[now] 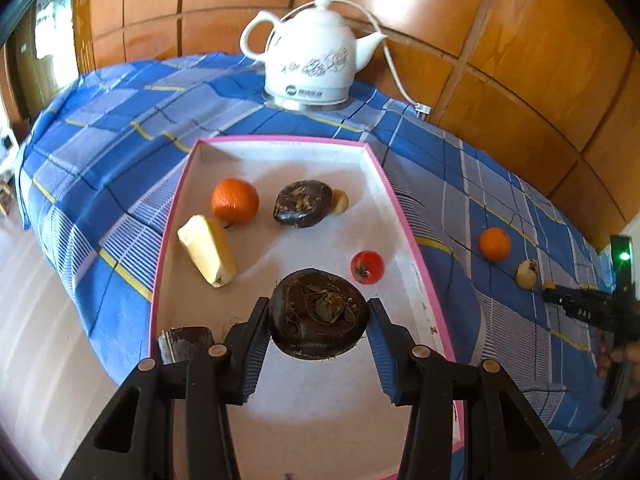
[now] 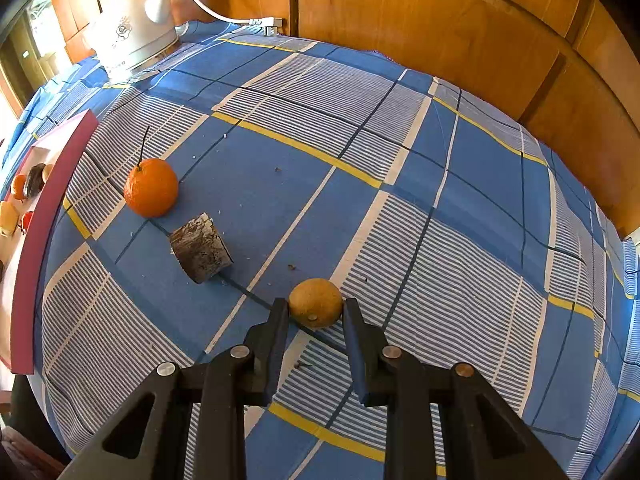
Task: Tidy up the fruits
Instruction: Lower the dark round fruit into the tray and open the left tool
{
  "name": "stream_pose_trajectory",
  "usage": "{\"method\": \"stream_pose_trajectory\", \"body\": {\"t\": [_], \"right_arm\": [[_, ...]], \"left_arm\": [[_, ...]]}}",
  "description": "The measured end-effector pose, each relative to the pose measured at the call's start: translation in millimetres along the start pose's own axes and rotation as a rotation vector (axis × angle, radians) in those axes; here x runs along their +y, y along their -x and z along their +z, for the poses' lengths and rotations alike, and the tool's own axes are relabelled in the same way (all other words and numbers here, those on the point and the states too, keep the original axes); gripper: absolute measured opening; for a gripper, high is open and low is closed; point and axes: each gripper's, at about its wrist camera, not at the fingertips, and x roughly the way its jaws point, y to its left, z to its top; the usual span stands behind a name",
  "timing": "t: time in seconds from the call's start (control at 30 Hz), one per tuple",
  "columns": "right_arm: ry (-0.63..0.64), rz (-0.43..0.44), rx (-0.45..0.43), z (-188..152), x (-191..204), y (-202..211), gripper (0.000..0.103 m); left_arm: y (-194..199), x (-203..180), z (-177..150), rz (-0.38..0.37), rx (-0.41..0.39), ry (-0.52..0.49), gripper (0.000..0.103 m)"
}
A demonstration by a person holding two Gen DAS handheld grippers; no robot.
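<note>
In the left wrist view my left gripper (image 1: 319, 305) is shut on a dark brown, flat round fruit (image 1: 319, 320), held just above the white tray with a pink rim (image 1: 404, 208). In the tray lie an orange (image 1: 235, 200), a second dark round fruit (image 1: 303, 203), a pale yellow wedge (image 1: 207, 250), a small red fruit (image 1: 367, 267) and a dark chunk (image 1: 186, 344). In the right wrist view my right gripper (image 2: 316, 306) is shut on a small yellow-brown fruit (image 2: 316, 298) that rests on the blue checked cloth (image 2: 400, 140).
On the cloth lie an orange with a stem (image 2: 151, 187) and a brown cut piece (image 2: 200, 254), between the right gripper and the tray (image 2: 52, 184). A white kettle (image 1: 308, 52) with its cord stands behind the tray. Wooden panels (image 2: 440, 12) close the back.
</note>
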Motion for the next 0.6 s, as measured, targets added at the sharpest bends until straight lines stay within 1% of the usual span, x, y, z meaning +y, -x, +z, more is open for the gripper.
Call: {"method": "stream_pose_trajectory", "body": {"t": [0.13, 0.23, 0.33, 0.43, 0.6], "right_arm": [[-0.001, -0.001, 0.000, 0, 0, 0, 0.028], [0.001, -0.004, 0.000, 0, 1, 0, 0.028], [0.000, -0.004, 0.000, 0, 1, 0, 0.028], [0.002, -0.005, -0.001, 0, 1, 0, 0.028], [0.002, -0.005, 0.000, 0, 1, 0, 0.028]], "left_arm": [[0, 7, 6, -0.001, -0.006, 0.025, 0.048], [-1, 17, 10, -0.039, 0.005, 0.071, 0.048], [-3, 20, 15, -0.048, 0.009, 0.082, 0.048], [-6, 18, 21, -0.039, 0.002, 0.059, 0.048], [-23, 17, 31, 0.004, -0.002, 0.030, 0.048]]}}
